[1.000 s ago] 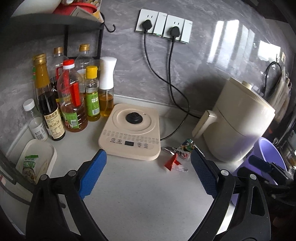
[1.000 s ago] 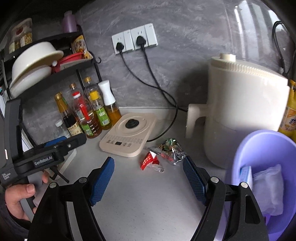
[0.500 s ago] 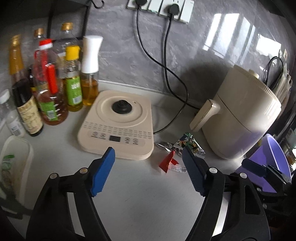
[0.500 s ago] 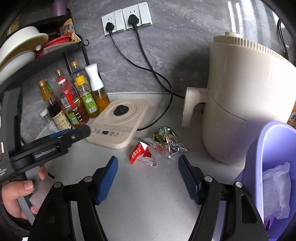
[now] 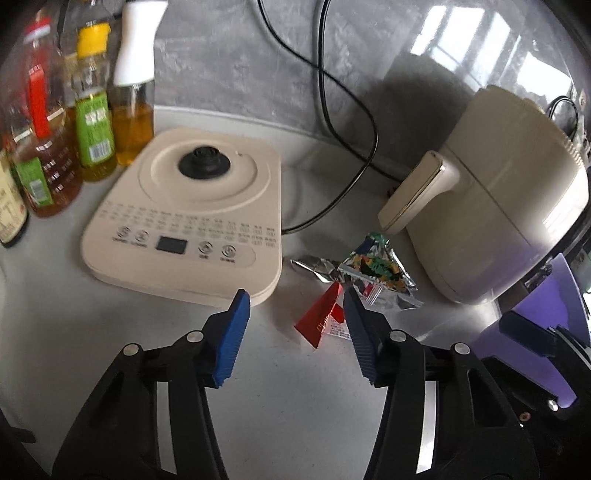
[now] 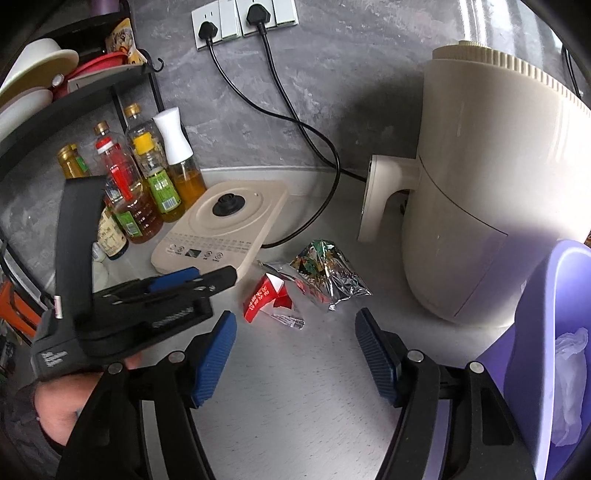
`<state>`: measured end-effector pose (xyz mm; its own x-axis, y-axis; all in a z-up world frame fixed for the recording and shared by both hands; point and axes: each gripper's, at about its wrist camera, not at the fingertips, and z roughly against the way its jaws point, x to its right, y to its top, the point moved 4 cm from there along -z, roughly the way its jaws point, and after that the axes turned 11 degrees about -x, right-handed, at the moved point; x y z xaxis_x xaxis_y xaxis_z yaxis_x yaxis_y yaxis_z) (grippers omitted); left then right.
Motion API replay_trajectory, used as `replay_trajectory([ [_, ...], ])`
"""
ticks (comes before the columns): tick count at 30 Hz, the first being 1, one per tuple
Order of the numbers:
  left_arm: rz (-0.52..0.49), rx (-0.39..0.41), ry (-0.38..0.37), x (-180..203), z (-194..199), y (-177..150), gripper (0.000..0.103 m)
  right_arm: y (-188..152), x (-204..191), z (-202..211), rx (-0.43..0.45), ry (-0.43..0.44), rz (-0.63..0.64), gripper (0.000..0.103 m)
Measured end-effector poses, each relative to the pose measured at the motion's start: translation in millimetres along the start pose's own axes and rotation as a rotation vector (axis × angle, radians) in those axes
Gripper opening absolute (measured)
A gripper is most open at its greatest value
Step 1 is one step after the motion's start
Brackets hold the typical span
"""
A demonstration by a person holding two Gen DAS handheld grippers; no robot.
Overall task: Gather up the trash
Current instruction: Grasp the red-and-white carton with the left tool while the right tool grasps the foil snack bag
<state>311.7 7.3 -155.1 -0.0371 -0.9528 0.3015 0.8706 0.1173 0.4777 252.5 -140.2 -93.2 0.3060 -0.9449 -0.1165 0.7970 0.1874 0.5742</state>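
A red wrapper (image 5: 320, 314) with a clear tail lies on the grey counter, and a crumpled foil snack bag (image 5: 373, 271) lies just behind it. Both show in the right wrist view, the red wrapper (image 6: 265, 297) and the foil bag (image 6: 327, 275). My left gripper (image 5: 295, 301) is open and empty, its right fingertip at the red wrapper's edge. It also shows in the right wrist view (image 6: 192, 278). My right gripper (image 6: 295, 325) is open and empty, just in front of the wrappers. A purple basin (image 6: 532, 332) at right holds a white plastic bag (image 6: 569, 380).
A cream induction base (image 5: 192, 218) sits left of the trash. A cream air fryer (image 5: 495, 206) stands at right with black cords (image 5: 347, 99) running to wall sockets (image 6: 243, 18). Several oil bottles (image 5: 92, 114) line the back left under a dish rack (image 6: 55, 92).
My left gripper has moved forward and right toward the wrappers, its right finger now at the red wrapper. My right gripper has moved closer too. Both stay open.
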Motion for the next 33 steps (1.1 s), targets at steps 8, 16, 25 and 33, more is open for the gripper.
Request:
replay_trajectory([
  [8, 0.030, -0.040, -0.032, -0.9, -28.3, -0.3, 0.050, 1.3, 3.5, -9.6, -0.021, -0.048, -0.003, 0.064],
  [16, 0.043, -0.073, -0.049, -1.6, -45.7, -5.2, 0.022, 1.4, 13.1, -26.1, -0.052, -0.102, -0.022, 0.063],
  [25, 0.017, -0.032, -0.025, -5.2, -13.9, -8.2, 0.015, 2.0, 15.1, -32.8, -0.063, -0.087, -0.042, 0.063],
  [33, 0.056, 0.040, 0.022, -28.2, 19.8, -2.7, 0.015, 8.5, 13.3, -38.5, -0.058, -0.069, -0.044, 0.063],
])
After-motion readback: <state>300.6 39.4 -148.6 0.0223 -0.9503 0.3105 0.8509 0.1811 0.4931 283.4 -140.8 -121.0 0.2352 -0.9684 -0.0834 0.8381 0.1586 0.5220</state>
